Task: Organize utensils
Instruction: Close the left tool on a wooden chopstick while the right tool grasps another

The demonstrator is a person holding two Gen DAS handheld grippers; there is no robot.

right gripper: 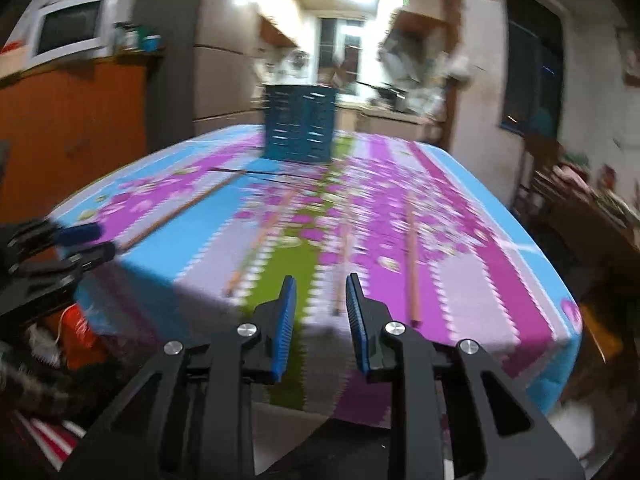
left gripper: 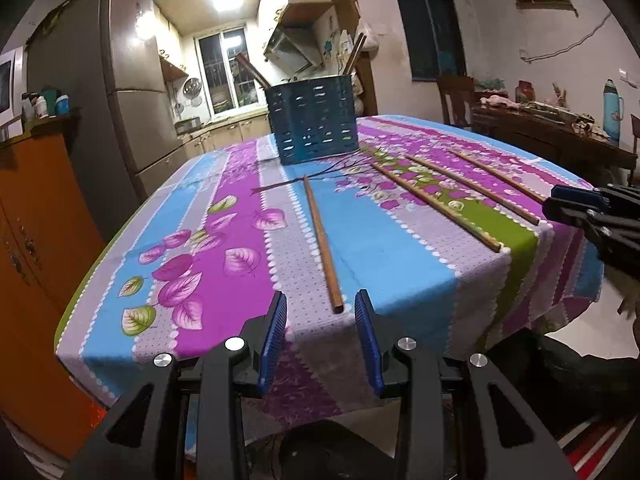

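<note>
Several wooden chopsticks lie on the flowered tablecloth (left gripper: 380,240). The nearest chopstick (left gripper: 322,244) points at my left gripper (left gripper: 322,308), which is open, its near end between the blue pads. Three more chopsticks (left gripper: 436,206) lie to the right. A blue slotted utensil holder (left gripper: 312,120) stands at the table's far side with a couple of utensils in it. My right gripper (right gripper: 320,292) is open and empty above the table's near edge; its view is blurred. The chopsticks (right gripper: 414,268) and the holder (right gripper: 300,122) show there too. The right gripper also shows in the left wrist view (left gripper: 572,204).
An orange cabinet (left gripper: 36,232) and a grey fridge (left gripper: 120,92) stand left of the table. A dark side table (left gripper: 552,128) with clutter and a chair stand at the right. The kitchen lies behind the holder.
</note>
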